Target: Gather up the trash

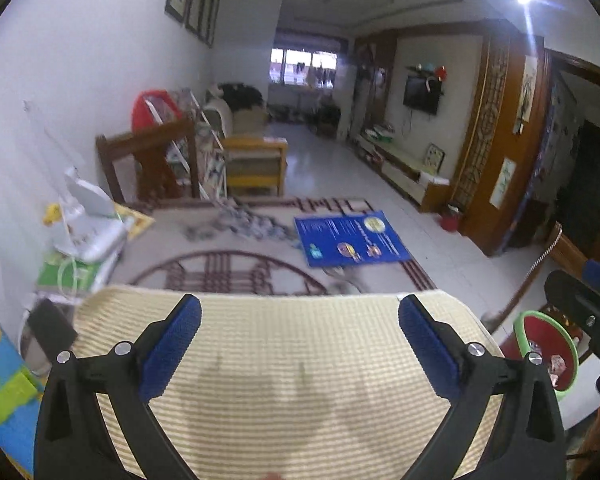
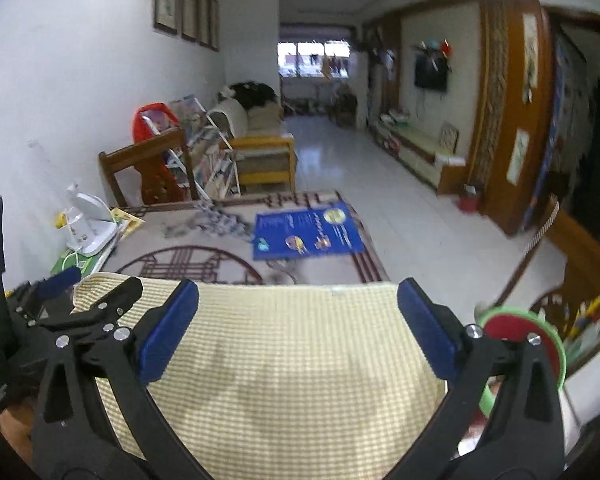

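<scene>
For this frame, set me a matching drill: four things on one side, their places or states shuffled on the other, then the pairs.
Things:
1. left gripper
2. blue poster
3. green-rimmed red bin
4. television

Places or states:
A. mounted on the far right wall
B. lying flat on the patterned rug
C. open and empty above the woven mat
D. beside the mat's right edge, scraps inside

Pairs: 1-C, 2-B, 3-D, 4-A
</scene>
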`<state>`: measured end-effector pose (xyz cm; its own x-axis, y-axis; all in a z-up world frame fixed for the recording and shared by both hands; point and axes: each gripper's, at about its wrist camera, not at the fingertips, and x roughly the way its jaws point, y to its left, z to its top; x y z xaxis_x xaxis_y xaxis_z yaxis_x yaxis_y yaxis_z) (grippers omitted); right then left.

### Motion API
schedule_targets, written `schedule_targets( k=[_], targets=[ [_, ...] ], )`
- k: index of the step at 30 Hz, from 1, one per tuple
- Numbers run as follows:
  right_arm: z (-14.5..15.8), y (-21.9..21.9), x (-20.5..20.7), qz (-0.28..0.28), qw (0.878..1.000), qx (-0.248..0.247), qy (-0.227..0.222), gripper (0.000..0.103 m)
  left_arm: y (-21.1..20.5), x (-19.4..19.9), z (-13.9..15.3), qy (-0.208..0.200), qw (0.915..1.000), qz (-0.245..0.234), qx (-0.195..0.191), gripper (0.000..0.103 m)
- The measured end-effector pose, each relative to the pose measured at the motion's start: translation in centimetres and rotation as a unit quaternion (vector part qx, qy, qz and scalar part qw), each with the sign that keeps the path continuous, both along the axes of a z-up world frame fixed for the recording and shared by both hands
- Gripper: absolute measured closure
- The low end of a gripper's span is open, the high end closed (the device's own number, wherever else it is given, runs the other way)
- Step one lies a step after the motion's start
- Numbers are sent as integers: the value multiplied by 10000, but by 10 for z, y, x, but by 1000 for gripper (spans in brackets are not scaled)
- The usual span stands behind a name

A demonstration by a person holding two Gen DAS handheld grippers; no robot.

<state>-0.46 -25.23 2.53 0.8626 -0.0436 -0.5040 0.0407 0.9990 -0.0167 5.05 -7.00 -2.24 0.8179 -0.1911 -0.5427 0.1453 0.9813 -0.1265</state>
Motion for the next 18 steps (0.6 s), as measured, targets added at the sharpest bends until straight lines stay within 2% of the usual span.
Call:
schedule_targets(
  k=[4, 7, 9, 12, 15, 18],
  targets=[
    [17, 17, -3, 83, 9992, -232, -321, 5, 8, -2, 12, -215, 9995, -74, -237, 8],
    [24, 19, -1, 89, 9992, -114, -363, 5, 11, -3, 14, -250, 9987, -113, -428, 8],
    [26, 15, -1, 89, 9992, 129, -355, 5, 8, -5, 15, -297, 9982, -128, -505, 8],
    [26, 7, -2, -45, 9985, 422, -333, 5, 4, -12, 18, -529, 9976, 0, -453, 8],
    [28, 3, -5, -204, 9980, 473, -369, 5, 2, -21, 23, -904, 9952, 100, -364, 8],
    [29, 1, -8, -308, 9976, 456, -418, 5, -2, -24, 25, -983, 9950, 95, -170, 8]
  ],
)
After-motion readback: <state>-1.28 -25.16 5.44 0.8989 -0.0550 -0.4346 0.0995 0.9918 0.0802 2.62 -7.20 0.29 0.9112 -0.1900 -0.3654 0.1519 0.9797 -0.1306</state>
